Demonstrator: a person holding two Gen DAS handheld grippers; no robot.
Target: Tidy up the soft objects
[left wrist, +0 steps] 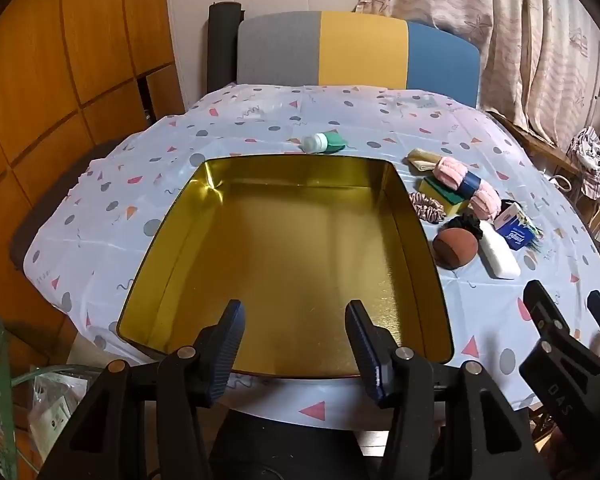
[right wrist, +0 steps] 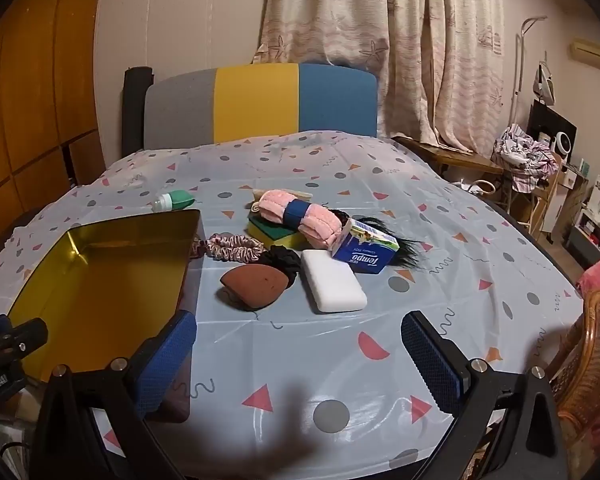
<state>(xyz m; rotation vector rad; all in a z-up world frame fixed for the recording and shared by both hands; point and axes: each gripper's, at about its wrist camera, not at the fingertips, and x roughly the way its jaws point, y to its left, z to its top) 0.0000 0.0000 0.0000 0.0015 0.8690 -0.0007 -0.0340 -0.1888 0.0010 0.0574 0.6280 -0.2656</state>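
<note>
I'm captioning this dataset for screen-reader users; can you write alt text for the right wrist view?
An open right hand-held gripper hovers over a patterned tablecloth, facing a cluster of soft items: brown sponge, white sponge, pink scrunchie, rolled pink cloth and tissue pack. An empty gold tin sits left.

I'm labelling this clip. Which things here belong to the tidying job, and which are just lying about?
Part of the job: gold tin, brown sponge, white sponge, striped scrunchie, black scrunchie, pink headband, green-and-yellow sponge.

Just lying about: striped chair, curtain, clothes pile.
</note>
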